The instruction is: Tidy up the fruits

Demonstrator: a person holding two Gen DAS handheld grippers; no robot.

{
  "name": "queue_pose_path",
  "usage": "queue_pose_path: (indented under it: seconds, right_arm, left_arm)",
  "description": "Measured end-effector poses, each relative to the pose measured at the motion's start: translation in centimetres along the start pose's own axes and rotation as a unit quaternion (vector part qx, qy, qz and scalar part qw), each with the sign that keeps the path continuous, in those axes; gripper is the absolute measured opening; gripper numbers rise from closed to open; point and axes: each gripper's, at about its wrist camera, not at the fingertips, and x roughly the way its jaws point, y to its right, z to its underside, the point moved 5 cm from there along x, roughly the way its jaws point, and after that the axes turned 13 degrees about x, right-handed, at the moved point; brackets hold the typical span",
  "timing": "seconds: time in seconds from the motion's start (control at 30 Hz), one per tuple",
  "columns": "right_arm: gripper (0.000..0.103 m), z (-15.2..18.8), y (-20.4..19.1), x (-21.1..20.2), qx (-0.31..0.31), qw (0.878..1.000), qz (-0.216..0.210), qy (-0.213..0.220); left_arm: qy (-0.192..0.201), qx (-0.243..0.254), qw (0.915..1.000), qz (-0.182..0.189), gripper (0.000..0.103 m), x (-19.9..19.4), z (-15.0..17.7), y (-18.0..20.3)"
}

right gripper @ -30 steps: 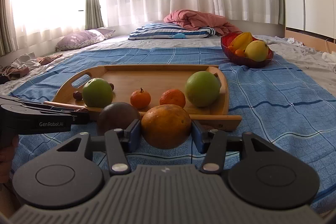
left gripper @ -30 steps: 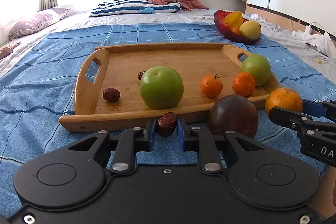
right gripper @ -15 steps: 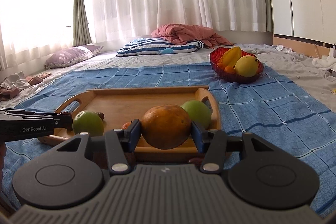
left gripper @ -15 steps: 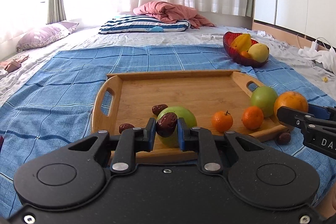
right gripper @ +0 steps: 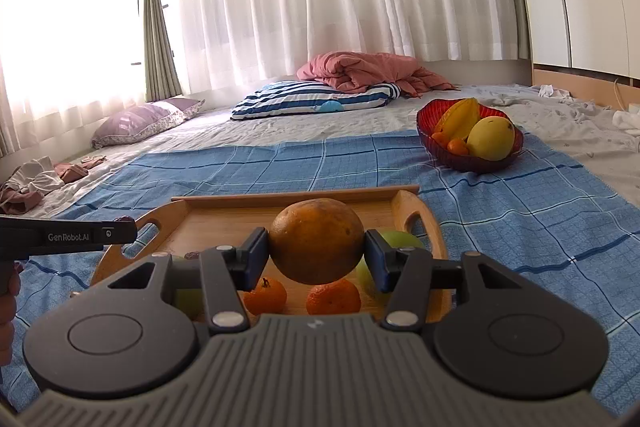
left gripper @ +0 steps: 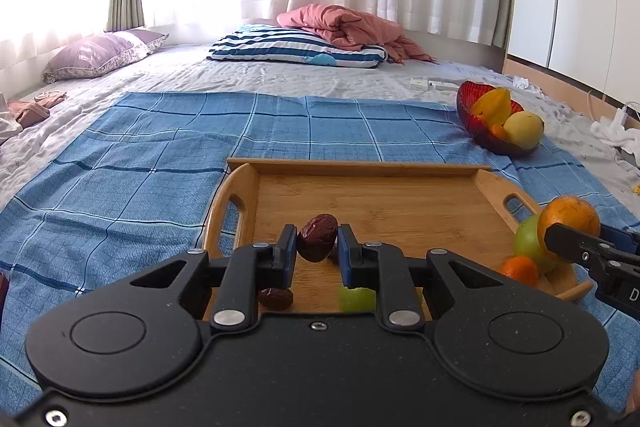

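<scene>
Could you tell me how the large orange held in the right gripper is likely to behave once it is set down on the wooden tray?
The orange is round, so it may roll on the flat wooden tray unless released gently. It looks firm: the right gripper pinches it without visible denting. It fills much of the gripper's span, so it is probably fairly heavy.
</scene>
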Motion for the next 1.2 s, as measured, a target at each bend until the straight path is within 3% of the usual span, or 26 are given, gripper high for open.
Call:
queue_pose_path:
  seconds: [0.3, 0.63, 1.2]
  right_arm:
    - [0.055, -1.2, -0.8, 4.1, -0.006, 0.999, -0.009, -0.032]
    - [0.055, -1.4, 0.6, 9.4, 0.032, 0.993, 0.006, -0.11]
    - [0.056, -0.1, -1.3, 11.1, -0.034, 0.992, 0.023, -0.121]
  left_arm:
    - [-0.022, -0.013, 0.9996, 0.015, 0.02, 3.9, -1.9, -1.5]
    - [-0.091, -0.026, 0.9954, 0.018, 0.02, 9.1, -2.2, -3.0]
    - [-0.131, -0.006, 0.9914, 0.003, 0.02, 12.0, 0.1, -2.3]
